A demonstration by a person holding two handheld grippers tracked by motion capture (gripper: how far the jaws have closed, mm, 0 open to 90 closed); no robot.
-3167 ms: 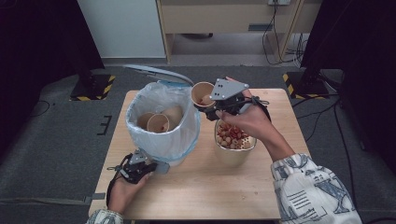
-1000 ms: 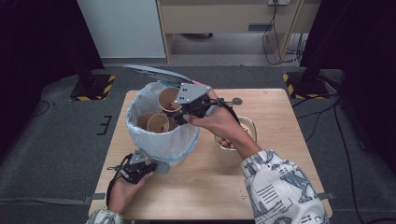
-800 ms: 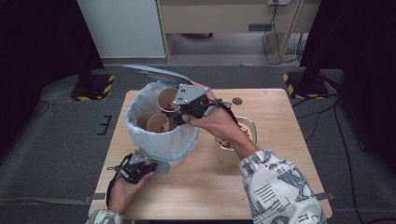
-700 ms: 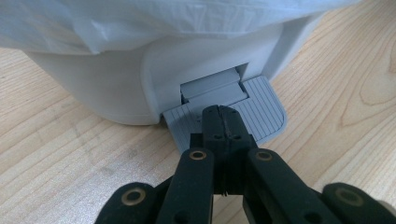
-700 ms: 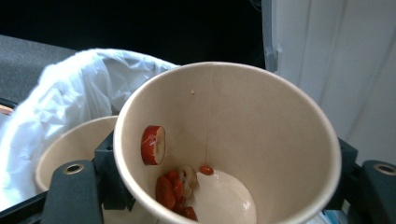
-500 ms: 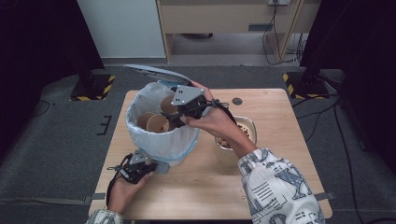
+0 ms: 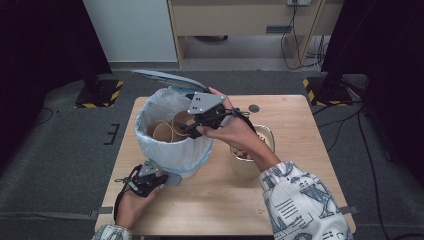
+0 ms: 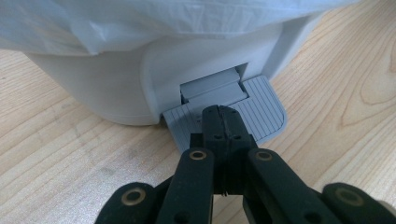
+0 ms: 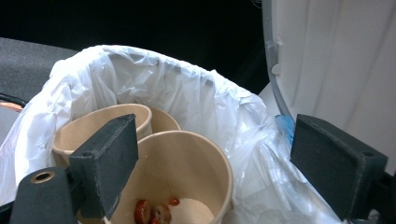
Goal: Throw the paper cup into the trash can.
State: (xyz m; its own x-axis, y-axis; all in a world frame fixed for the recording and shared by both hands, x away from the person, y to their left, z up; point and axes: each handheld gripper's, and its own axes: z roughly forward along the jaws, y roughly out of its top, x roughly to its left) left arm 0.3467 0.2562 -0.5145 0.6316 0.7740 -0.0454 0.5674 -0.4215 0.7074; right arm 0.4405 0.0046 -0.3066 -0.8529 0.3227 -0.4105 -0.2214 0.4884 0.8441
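While it sits in the white-lined bin (image 7: 172,145) with two other cups, the paper cup (image 9: 180,175) lies just below the right gripper (image 7: 192,127), whose jaws have just been opening and stand clear of its rim. Tan, upright, it holds reddish scraps. Nearer, the left gripper (image 8: 223,123) is clenched, pressing the grey pedal (image 8: 261,109).

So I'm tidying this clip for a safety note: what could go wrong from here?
1. The left claw, shut, presses the bin's pedal; if it slips off, the raised lid could drop on the right claw over the bin.
2. The right claw's jaws have just been opening; the paper cup below them holds food scraps that may spill onto the liner if it tips.
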